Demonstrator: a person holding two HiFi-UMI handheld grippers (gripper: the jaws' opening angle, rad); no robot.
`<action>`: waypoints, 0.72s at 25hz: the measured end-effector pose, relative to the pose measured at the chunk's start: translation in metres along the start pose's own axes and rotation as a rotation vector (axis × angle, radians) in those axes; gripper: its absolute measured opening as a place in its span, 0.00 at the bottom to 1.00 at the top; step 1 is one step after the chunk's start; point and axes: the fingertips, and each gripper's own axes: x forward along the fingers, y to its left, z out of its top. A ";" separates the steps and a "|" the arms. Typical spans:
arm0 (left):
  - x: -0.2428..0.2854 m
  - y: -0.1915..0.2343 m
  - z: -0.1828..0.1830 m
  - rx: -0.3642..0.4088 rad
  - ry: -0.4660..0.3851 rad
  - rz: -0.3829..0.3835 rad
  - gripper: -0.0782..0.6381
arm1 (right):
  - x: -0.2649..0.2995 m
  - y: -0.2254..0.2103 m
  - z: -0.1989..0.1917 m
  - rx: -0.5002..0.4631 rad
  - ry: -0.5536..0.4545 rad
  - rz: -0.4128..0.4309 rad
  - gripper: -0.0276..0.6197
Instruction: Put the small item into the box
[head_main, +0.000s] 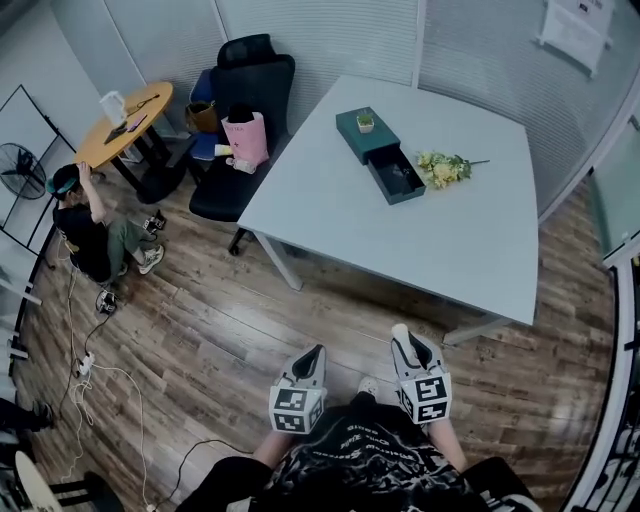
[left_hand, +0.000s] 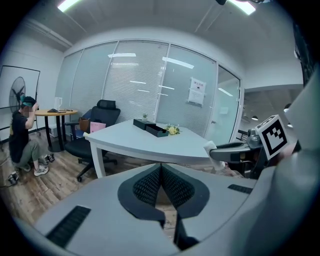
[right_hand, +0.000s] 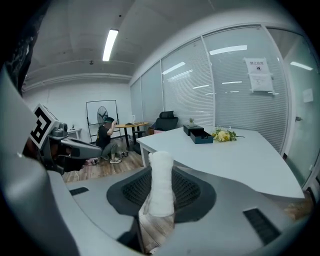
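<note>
Right hand-held gripper (right_hand: 162, 174) gripping roll (right_hand: 161, 192), table (right_hand: 235, 155) ahead

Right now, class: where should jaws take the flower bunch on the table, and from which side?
Probably the bare stems of the flower bunch, from above at their free end, on the head view's right: it lies flat on the table, blooms beside the open box.

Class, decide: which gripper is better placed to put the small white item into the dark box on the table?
Right. The right gripper is shut on the white roll; the left gripper is shut with nothing between its jaws. Neither is near the box yet.
</note>
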 end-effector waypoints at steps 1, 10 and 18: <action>0.007 -0.002 0.003 -0.003 -0.001 0.004 0.13 | 0.004 -0.008 0.003 -0.004 0.000 0.004 0.24; 0.063 -0.031 0.017 -0.023 0.017 0.012 0.13 | 0.022 -0.068 0.019 0.022 -0.026 0.026 0.24; 0.095 -0.047 0.028 -0.022 0.019 -0.029 0.13 | 0.033 -0.092 0.024 0.004 -0.005 0.009 0.24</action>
